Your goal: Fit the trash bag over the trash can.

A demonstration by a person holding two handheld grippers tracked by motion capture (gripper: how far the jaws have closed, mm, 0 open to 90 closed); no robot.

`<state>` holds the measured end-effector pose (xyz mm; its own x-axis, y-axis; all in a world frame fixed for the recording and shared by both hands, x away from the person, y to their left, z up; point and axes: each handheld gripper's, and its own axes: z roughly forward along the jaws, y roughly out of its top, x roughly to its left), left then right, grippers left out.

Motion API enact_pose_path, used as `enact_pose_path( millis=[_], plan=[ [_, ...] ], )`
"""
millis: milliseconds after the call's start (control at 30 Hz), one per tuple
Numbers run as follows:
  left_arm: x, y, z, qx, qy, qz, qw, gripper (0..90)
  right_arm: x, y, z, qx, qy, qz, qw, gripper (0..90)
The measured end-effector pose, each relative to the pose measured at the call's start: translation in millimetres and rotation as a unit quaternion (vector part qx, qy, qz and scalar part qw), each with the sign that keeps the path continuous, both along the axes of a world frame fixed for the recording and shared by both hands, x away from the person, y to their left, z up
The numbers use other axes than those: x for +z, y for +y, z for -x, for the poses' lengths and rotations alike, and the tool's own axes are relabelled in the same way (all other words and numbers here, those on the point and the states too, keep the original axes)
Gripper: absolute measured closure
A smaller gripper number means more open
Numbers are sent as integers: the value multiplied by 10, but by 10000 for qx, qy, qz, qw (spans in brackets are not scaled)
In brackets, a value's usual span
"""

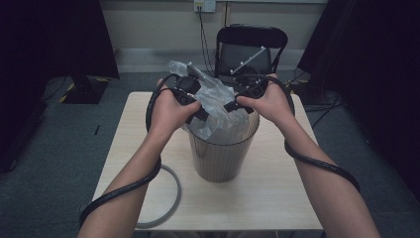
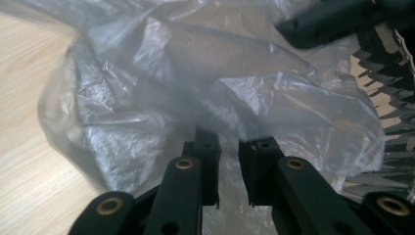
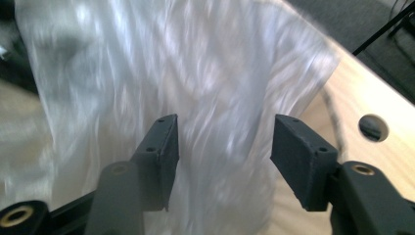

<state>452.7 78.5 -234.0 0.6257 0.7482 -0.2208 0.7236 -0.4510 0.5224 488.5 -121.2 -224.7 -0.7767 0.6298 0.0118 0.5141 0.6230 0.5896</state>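
Note:
A clear plastic bag (image 1: 218,96) bulges out of the top of a brown mesh waste bin (image 1: 223,153) standing mid-table. My left gripper (image 1: 200,114) is at the bin's left rim; in the left gripper view its jaws (image 2: 234,142) stand almost together with the bag's film (image 2: 220,83) pinched at their tips. My right gripper (image 1: 230,105) hovers over the right side of the rim. Its jaws (image 3: 224,142) are spread wide, with the blurred bag (image 3: 195,63) hanging just beyond them and nothing held. The bin's mesh (image 2: 391,73) shows at the right edge.
The light wooden table (image 1: 277,198) has bare room around the bin and a round cable hole (image 3: 373,128). A grey hose loop (image 1: 171,198) lies at the front left. A black folding chair (image 1: 252,49) stands behind the table.

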Motion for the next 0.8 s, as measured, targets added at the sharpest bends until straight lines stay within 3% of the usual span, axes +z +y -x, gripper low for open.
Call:
enact_pose_path(
  millis=[133, 200, 300, 333, 433, 500, 633, 800],
  plan=[
    [-42, -77, 21, -164, -21, -35, 9999, 794, 91, 31, -20, -85, -357, -173, 9992, 383],
    [-44, -99, 35, -264, -26, -6, 9996, 807, 116, 58, -26, -93, -457, -300, 9985, 415],
    [-32, -114, 50, -359, -91, -10, 9993, 801, 99, 113, -49, -99, -392, -92, 9991, 537],
    [-24, -112, 58, -339, -90, 18, 9994, 798, 91, 124, -54, -50, -372, -58, 9993, 644],
    [-8, -94, 69, -356, -127, 23, 9993, 795, 67, 132, -65, 46, -199, -41, 9998, 843],
    [11, -69, 84, -311, -175, 46, 9994, 756, 50, 115, -66, 82, -73, 47, 9999, 883],
    [101, 55, 114, -132, -343, 182, 9992, 535, 34, -10, -52, 58, 108, 187, 9997, 900],
    [208, 279, 142, 248, -363, 98, 9990, 446, 17, -250, 3, -22, 244, 323, 9992, 900]
  ],
)
